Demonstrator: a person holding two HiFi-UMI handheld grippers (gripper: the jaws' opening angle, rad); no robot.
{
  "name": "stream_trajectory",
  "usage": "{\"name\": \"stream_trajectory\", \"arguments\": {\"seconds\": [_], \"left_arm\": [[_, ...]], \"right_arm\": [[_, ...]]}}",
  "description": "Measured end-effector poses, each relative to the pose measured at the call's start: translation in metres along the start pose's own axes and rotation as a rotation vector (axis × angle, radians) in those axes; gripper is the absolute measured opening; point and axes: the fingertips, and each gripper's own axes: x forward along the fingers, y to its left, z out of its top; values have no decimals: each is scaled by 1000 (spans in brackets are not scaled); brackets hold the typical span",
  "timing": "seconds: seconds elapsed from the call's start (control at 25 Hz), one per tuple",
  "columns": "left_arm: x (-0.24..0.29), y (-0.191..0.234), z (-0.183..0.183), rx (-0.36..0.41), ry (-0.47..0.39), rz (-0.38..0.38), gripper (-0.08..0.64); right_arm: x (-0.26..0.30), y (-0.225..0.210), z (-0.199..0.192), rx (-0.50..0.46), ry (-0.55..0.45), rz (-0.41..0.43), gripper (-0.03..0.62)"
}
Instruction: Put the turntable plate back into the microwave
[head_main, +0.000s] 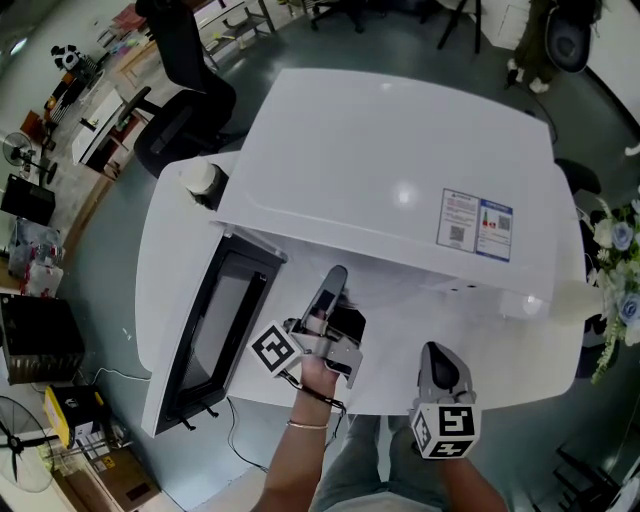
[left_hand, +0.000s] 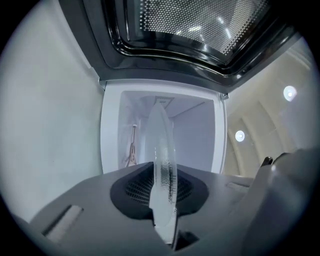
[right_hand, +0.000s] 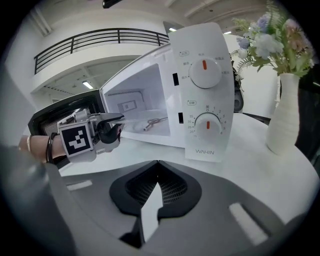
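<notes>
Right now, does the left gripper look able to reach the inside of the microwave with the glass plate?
Probably yes. The door stands swung wide open, and the cavity lies straight ahead of the left gripper, which is shut on the glass plate. Nothing shows between plate and opening.

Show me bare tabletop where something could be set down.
Free: the table strip between the control panel and the vase. Crowded: before the open cavity, where the left hand-held gripper holds the glass plate beside the door.
</notes>
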Motion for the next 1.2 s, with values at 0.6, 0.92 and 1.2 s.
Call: {"name": "stream_trajectory", "arguments": {"seconds": [0.6,0.92,1.2], "left_arm": [[28,11,3,7,8,34,44],[42,12,4,0,14,35,44],[49,17,7,2,15,67,44]], "right_arm": [[4,-11,0,13,11,-19,11],[7,-12,0,20,13,-18,11],[8,-12,2,28,14,-22,11]]}}
